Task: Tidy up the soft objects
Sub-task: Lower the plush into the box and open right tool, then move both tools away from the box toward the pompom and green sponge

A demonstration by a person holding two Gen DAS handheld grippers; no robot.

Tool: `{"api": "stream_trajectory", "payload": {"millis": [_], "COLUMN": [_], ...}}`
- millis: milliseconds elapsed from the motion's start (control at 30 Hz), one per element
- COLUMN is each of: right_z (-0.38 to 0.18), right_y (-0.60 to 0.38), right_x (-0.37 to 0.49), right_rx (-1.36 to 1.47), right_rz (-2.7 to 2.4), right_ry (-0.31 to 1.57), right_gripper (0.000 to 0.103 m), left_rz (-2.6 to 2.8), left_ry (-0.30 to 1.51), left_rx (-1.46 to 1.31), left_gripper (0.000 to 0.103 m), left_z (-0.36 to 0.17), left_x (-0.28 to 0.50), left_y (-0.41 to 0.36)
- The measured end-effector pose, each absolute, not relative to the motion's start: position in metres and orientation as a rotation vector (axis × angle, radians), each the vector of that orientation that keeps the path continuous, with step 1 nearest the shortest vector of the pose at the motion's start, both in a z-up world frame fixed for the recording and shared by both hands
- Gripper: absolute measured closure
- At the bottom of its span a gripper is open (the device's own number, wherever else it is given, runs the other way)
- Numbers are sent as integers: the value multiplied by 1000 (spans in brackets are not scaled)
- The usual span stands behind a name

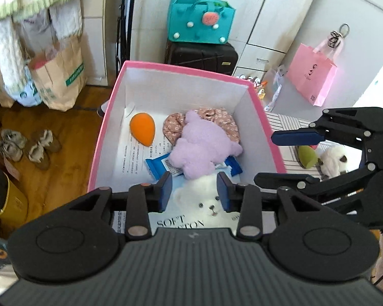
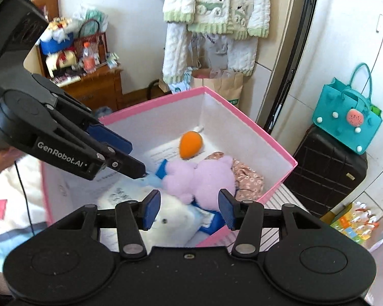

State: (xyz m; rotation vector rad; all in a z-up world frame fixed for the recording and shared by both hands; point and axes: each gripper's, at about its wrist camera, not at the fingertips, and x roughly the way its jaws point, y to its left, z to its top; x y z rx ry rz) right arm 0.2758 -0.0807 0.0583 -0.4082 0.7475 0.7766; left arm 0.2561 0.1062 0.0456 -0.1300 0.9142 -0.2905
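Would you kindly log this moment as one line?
left hand-held gripper: open, empty | right hand-held gripper: open, empty | purple plush bear: in pink box

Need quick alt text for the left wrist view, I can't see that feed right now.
An open pink box holds a purple plush bear, an orange sponge, floral fabric and a blue packet. The left gripper hovers empty at its near edge; the right gripper, also empty, reaches in from the right.
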Motion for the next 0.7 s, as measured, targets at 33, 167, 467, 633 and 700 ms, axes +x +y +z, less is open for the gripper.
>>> {"api": "stream_trajectory", "payload": {"millis": [33,167,467,633,700], "right_z": [60,72,104,117,119], "right_y": [-83,-89,-114,-126,-130], "right_x": [272,258,215,187,173], "right_rx": [-403,-361,-285,-271,-278], "right_rz": [773,781,827,833,832], "right_ry": [739,726,682,645,626], "right_gripper": [48,48,48,47,47], "left_rz": [-298,-310,-306,-320,-336], "left_ry": [909,877,820,803,793], "left_rx": [-121,-87,-25,-12,-10], "left_gripper": [65,62,54,45,44], "left_z": [49,66,101,116,121], "left_x": [252,233,177,146,135], "left_y": [104,101,100,98,95]}}
